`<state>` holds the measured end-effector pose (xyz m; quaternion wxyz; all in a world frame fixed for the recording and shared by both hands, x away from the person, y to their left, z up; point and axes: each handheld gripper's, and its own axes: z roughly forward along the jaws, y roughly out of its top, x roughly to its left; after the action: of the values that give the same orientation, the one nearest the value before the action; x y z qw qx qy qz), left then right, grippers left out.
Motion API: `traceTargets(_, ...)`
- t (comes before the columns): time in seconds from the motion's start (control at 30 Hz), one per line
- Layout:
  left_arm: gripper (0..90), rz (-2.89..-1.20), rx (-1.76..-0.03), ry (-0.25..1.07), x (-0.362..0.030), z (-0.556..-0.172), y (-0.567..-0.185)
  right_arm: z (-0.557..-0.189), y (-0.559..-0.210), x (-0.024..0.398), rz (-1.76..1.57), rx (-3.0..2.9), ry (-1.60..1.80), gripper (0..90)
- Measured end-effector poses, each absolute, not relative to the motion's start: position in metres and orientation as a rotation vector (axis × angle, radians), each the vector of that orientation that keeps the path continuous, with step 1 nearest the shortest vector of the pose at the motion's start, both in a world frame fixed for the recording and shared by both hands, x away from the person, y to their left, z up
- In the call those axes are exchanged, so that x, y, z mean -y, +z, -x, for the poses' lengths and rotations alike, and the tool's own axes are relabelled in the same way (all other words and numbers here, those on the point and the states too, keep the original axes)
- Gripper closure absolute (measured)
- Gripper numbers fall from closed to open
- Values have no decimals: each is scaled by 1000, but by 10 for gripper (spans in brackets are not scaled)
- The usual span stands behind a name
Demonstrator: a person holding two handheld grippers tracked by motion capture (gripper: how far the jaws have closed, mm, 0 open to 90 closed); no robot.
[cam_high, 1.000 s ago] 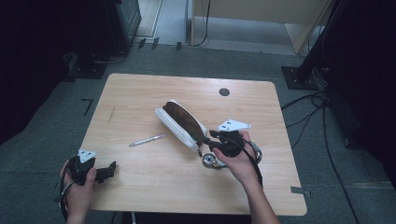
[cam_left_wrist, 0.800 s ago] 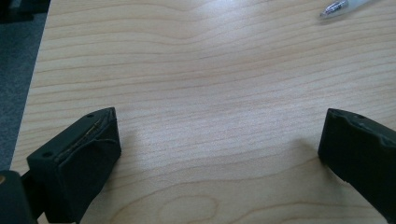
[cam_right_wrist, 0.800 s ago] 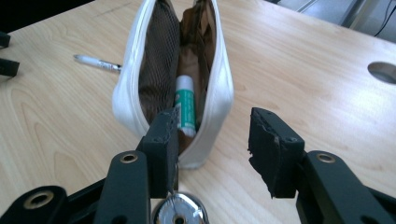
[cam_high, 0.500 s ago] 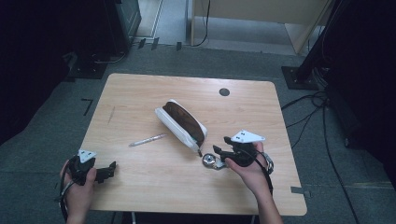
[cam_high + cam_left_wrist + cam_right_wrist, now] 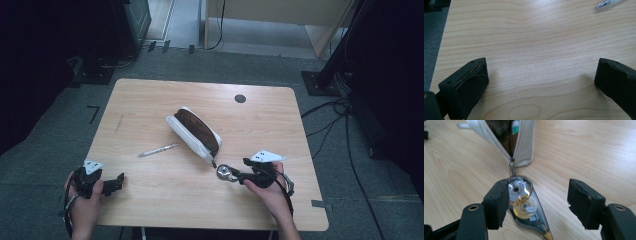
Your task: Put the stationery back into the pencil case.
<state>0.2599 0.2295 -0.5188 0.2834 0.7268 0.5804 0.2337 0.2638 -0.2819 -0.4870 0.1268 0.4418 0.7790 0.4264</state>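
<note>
Wooden table: both grippers' jaws apart, right gripper just released correction tape.

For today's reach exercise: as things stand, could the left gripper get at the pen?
Probably yes. The left gripper stands open near the table's front left corner, and only bare wood lies between it and the pen. The pouch lies beyond the pen, not in the way.

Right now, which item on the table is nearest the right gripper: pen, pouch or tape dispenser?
The clear correction tape dispenser, lying flat between the right gripper jaws, unpinched. The open pouch sits just beyond it; the pen lies farther left.
</note>
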Motion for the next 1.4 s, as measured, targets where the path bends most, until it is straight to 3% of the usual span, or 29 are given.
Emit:
traceTargets(0.3, 0, -1946, -1554, 625, -229, -260, -519, -260, -501, 282, -1294, -2308, 1194, 312)
traceTargets(0.6, 0, -1945, -1553, 626, -229, -260, -519, -257, -511, 274, -1266, -2351, 1117, 351)
traceTargets(0.9, 0, -1945, -1554, 626, -229, -260, -519, -254, -517, 273, -1251, -2353, 1115, 441)
traceTargets(1.1, 0, -1945, -1553, 626, -229, -260, -519, -250, -515, 274, -1239, -2350, 1142, 565)
traceTargets(1.4, 0, -1945, -1554, 626, -229, -260, -519, -247, -517, 279, -1261, -2342, 1160, 620)
